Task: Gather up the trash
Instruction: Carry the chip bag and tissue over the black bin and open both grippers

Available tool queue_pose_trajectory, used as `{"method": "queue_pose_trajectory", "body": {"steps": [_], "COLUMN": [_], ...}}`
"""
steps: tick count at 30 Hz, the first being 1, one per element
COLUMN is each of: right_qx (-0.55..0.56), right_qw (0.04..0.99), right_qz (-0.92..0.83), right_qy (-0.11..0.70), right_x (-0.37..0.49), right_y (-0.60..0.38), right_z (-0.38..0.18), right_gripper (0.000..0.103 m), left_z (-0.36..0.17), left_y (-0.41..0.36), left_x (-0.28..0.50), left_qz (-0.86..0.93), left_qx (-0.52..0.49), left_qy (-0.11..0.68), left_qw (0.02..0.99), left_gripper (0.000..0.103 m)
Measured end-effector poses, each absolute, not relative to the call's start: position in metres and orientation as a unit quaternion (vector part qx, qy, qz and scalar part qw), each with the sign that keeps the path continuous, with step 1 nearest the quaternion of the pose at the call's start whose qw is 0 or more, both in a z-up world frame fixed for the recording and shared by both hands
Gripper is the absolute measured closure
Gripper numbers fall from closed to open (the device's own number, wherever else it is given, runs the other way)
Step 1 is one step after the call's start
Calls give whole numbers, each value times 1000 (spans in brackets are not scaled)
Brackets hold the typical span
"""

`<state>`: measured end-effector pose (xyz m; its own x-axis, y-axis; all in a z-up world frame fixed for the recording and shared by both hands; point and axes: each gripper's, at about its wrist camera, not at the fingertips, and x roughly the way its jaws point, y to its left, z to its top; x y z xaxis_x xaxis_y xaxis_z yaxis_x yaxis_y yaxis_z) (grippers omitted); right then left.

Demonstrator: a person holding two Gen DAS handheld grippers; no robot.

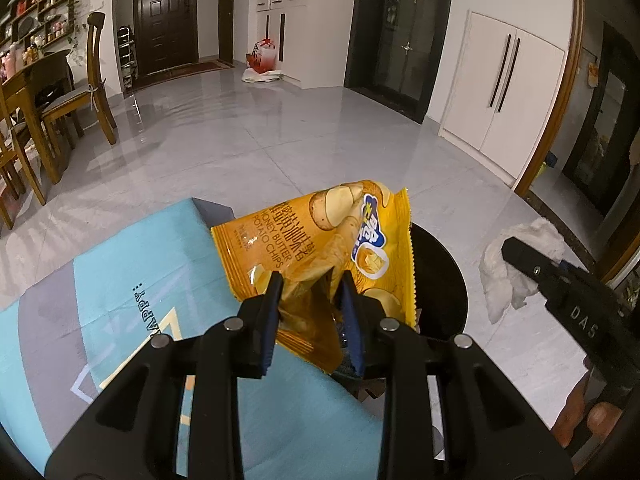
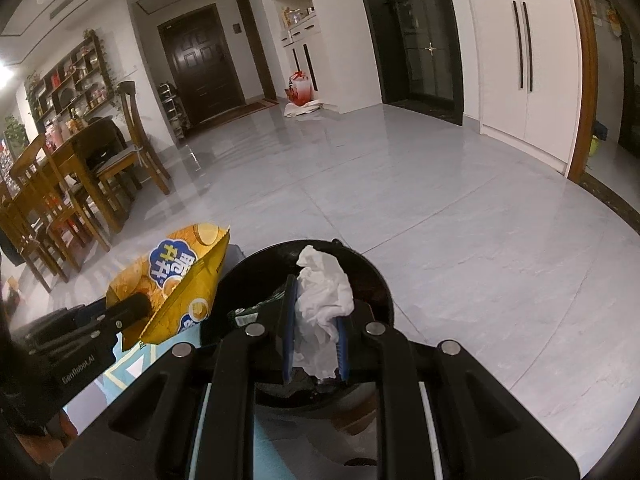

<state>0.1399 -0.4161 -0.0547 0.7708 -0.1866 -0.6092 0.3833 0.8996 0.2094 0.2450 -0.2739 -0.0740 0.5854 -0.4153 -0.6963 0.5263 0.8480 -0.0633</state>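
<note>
My left gripper (image 1: pixel 310 280) is shut on a yellow potato chip bag (image 1: pixel 320 236) and holds it above the left rim of a round black trash bin (image 1: pixel 444 284). The bag also shows in the right wrist view (image 2: pixel 180 280), with the left gripper (image 2: pixel 132 308) on it. My right gripper (image 2: pixel 316 300) is shut on a crumpled white tissue (image 2: pixel 324 288) over the open bin (image 2: pixel 380 292), which holds dark trash. In the left wrist view the right gripper (image 1: pixel 516 252) and the tissue (image 1: pixel 504 280) are to the right of the bin.
A blue patterned mat (image 1: pixel 120 300) lies under and left of the bin. Grey tiled floor (image 1: pixel 280 132) stretches ahead. A wooden dining table and chairs (image 1: pixel 48 100) stand at the left. White cabinets (image 1: pixel 500 84) and a red bag (image 1: pixel 262 56) are at the far wall.
</note>
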Motion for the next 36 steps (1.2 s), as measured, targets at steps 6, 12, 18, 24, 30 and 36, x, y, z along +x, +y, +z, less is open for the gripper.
{"method": "queue_pose_trajectory", "body": {"steps": [6,12,18,24,30,36], "right_qx": [176,184,191,198,215,216], "right_qw": [922,917,912,907,887,882], "right_qz": [-157,-154,-150,-151,-145,-136], "right_qy": [308,318,330,341,381,397], "right_x": [145,151,160,166,186,195], "right_y": [-428,-430,-431,-432,-436,-430], "right_z": [-60,-62,-67,-75,-94,-101], "right_gripper": [86,86,86,86,84,76], "left_z": [-77,-83,-91,-104,-120,-130], "left_y": [-286,-297,-309,-327,-344,-345], "left_x": [250,256,260,268,276,281], "left_qz": [-262,-254,-257,-274,-277,-270], "left_qx": [80,93,100,108,120,125], "left_qy": [371,372,376,390,409,420], "left_qw": [888,888,884,873,861,858], "left_gripper": [72,72,72,79,79,59]}}
